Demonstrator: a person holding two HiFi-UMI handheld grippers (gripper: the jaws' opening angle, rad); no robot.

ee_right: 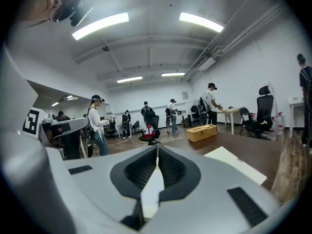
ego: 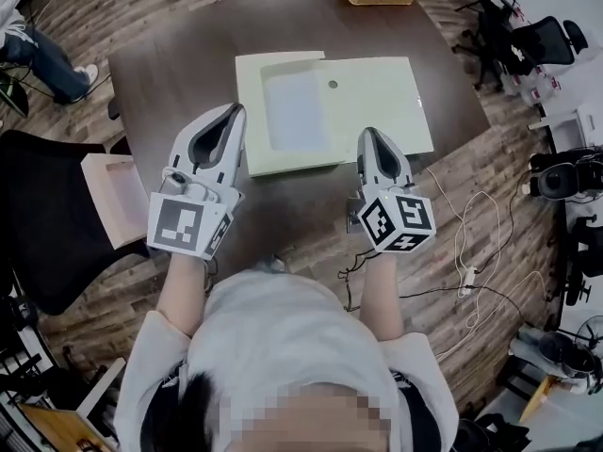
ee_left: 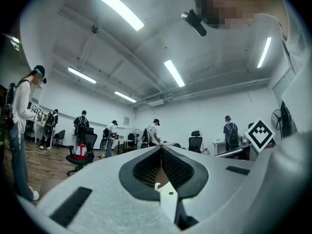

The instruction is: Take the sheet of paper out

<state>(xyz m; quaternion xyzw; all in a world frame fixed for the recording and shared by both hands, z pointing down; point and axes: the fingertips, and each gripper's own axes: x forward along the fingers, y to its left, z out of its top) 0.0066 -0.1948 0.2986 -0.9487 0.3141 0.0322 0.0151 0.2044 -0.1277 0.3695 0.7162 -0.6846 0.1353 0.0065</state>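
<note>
Though laid out whole under the head view, shrunk in the right gripper view to a cut-off corner of cream folder [ee_right: 239, 165], sheet of paper [ego: 294, 111] hard to tell there. From above: pale white, flat inside that folder on the table [ego: 179, 83]. Left gripper [ego: 236, 113] and right gripper [ego: 369, 137]: jaws closed together, beside the folder.
</note>
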